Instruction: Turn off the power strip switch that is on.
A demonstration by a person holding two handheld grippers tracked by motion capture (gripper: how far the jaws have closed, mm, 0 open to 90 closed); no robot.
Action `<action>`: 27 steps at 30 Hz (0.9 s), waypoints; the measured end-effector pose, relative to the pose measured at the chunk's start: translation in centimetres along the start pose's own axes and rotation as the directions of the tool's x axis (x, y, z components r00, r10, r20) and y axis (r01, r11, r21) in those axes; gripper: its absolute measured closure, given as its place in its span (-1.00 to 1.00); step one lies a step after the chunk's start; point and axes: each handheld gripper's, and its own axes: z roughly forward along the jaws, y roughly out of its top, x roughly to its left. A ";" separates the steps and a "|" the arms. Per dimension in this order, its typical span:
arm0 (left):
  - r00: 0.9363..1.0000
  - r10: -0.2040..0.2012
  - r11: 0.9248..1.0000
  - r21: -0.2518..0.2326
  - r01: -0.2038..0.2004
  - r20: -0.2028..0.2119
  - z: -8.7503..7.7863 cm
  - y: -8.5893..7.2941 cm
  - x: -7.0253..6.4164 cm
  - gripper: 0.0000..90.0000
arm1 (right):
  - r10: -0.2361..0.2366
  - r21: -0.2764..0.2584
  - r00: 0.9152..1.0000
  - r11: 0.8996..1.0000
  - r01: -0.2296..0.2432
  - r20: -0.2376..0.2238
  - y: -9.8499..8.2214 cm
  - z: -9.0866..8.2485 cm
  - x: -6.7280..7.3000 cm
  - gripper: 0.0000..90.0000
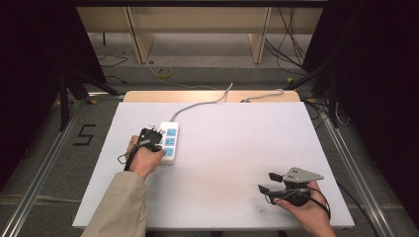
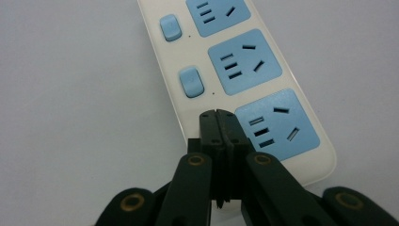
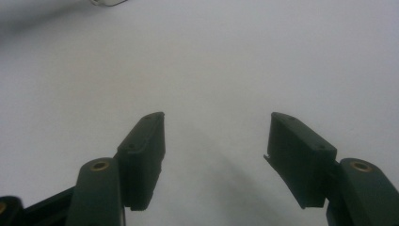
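A white power strip [image 1: 169, 142] with blue sockets lies left of centre on the white table [image 1: 232, 163]. In the left gripper view the power strip [image 2: 244, 70] has two blue rocker switches [image 2: 191, 82] in sight beside its sockets. My left gripper [image 1: 158, 133] is shut, its jaws pressed together with nothing between them. Its tips [image 2: 217, 115] sit on the strip's switch side, next to the nearest socket [image 2: 277, 125], and cover what lies under them. My right gripper [image 1: 267, 181] rests open near the table's front right, over bare table [image 3: 216, 122].
The strip's grey cable [image 1: 197, 104] runs to the table's far edge. A second cable [image 1: 264, 94] lies at the far edge too. A wooden frame [image 1: 143, 44] stands on the floor beyond the table. Metal rails [image 1: 49, 158] flank both sides.
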 end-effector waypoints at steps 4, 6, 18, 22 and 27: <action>1.000 -0.003 1.000 -0.005 0.003 -0.004 0.0 0.0 -0.1 1.00 | 0.006 -0.001 1.000 1.000 -0.006 0.000 0.0 0.0 0.0 -0.15; 1.000 -0.001 1.000 -0.001 0.001 -0.002 0.0 0.0 -0.1 1.00 | 0.007 -0.001 1.000 1.000 -0.007 0.000 0.0 0.0 0.0 -0.15; 1.000 0.007 1.000 -0.010 -0.007 0.000 0.0 -0.1 -0.1 1.00 | 0.005 -0.003 1.000 1.000 -0.005 -0.002 0.0 0.0 0.0 -0.15; 1.000 0.015 1.000 -0.016 -0.016 -0.004 0.0 -0.2 -0.1 1.00 | 0.005 -0.002 1.000 1.000 -0.005 0.000 0.0 -0.1 0.0 -0.15; 1.000 0.018 1.000 -0.018 -0.018 -0.005 0.0 -0.2 -0.1 1.00 | 0.009 -0.004 1.000 1.000 -0.009 0.000 0.0 -0.1 0.0 -0.15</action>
